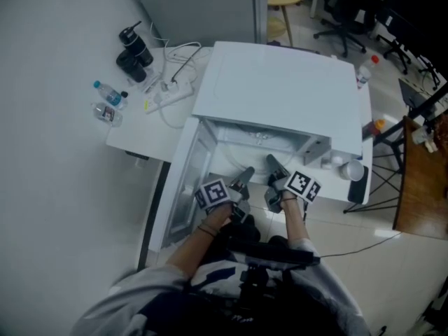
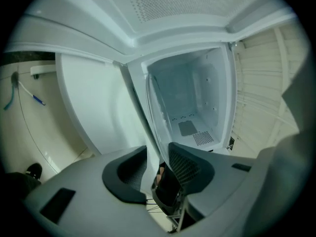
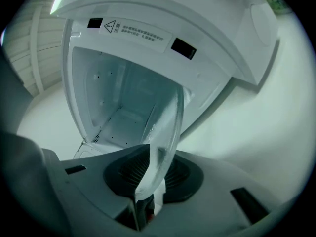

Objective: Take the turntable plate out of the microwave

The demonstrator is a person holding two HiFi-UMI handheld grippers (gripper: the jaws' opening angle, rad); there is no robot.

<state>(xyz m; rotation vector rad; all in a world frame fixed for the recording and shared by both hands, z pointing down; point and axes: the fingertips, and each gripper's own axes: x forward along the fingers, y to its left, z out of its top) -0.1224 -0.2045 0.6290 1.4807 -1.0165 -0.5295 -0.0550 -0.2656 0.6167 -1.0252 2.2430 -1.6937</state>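
Forearms reach up from the bottom of the head view to two hand-held tools at the mouth of an open microwave. The right gripper has its jaws pressed onto the rim of the clear glass plate, which rises from them edge-on and close to upright. The left gripper stands with its jaws wide: the same rim passes between them, close by one pad and clear of the other, so it grips nothing. The plate lies just ahead of both tools, between them and the oven opening, its long line running up and away from the jaws. The right hand alone carries it, so the pull back toward the person looks to be its job. Beyond the glass the cavity floor shows bare, and the door hangs open at the left. In the head view the glass all but vanishes against the white oven, and how far its far rim has cleared the frame cannot be told. Farther off, water bottles and a power strip sit on the table.
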